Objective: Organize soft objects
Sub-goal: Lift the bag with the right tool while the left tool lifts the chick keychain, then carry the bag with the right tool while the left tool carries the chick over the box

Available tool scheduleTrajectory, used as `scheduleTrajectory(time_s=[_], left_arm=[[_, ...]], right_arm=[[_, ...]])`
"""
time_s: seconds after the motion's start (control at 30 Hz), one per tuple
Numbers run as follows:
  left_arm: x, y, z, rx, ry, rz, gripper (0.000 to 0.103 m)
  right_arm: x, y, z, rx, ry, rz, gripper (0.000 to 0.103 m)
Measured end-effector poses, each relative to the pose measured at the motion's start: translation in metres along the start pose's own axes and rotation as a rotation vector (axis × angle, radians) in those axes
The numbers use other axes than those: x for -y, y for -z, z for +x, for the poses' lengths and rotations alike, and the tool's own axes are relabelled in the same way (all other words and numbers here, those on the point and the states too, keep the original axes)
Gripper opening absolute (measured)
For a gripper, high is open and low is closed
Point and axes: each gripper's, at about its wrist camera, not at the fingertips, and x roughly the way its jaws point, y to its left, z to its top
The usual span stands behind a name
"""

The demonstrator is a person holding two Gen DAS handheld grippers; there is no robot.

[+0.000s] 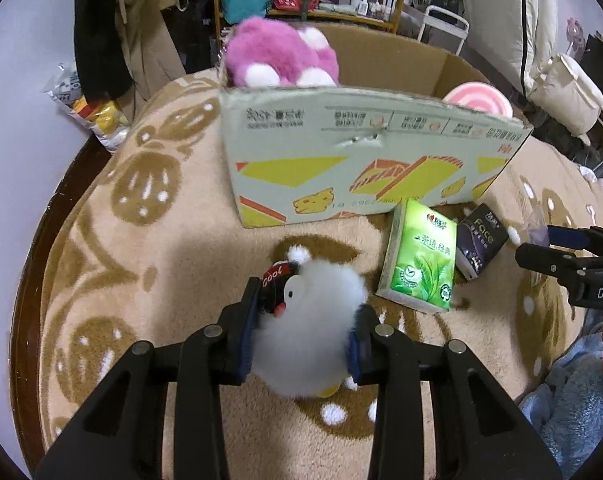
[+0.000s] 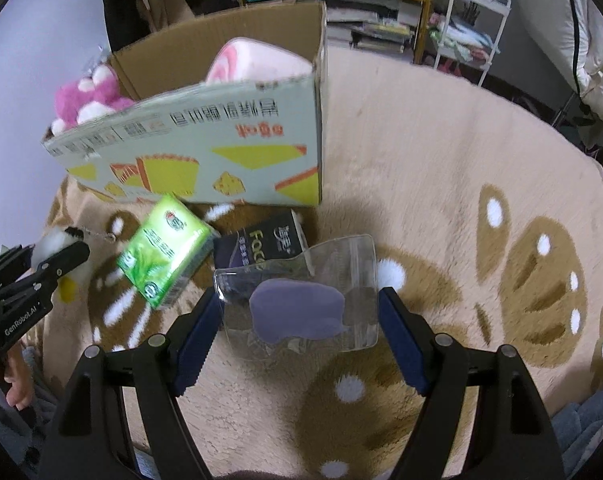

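At far left, inside cardboard box: pink plush toy already stowed, heaped against the left end wall. Further right inside the same box, pink-and-white swirl cushion also stowed, poking above the rim. Two soft items done, by the look of it.

Below and in front of the box, over the beige rug: left gripper clamped tight on white fluffy chick toy, blue pads sunk into the fur on both flanks, red "cool" cap showing beside the left pad. Appears lifted clear of the rug, though hard to say for sure. Likely next for the box.

Just right of the chick, on the rug: green tissue pack, tilted on one edge, close to the box front. Touching it on the right, dark "Face" tissue pack. Both not yet put away.

Rightmost: right gripper spread wide, with clear zip bag holding a purple soft pad spanning the gap between the blue pads. Left edge meets the left pad; right edge sits right at the right pad; a real pinch or mere bracketing cannot be told.

Remaining, judging from this: chick, bag and perhaps both tissue packs.
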Motion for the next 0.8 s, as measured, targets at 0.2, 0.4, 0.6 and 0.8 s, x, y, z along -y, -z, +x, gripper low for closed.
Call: scheduleTrajectory(time_s=[0.2,0.4,0.6,0.8], left_arm=[[0.004,-0.002,-0.026,0.071,-0.004,0.006,0.034],[0.012,-0.006,-0.052,0.162,-0.034,0.036,0.034],[0.02,-0.013,-0.078,0.265,-0.067,0.065,0.034],[0.025,-0.022,-0.097,0.357,-0.067,0.073,0.034]], right_arm=[[-0.005,-0.002,-0.017,0.092,-0.018,-0.004,0.082],[-0.001,-0.007,-0.04,0.209,-0.044,0.008,0.082],[0.004,-0.016,-0.053,0.304,-0.07,0.012,0.082],[0.003,-0.028,-0.065,0.384,-0.089,0.017,0.082]])
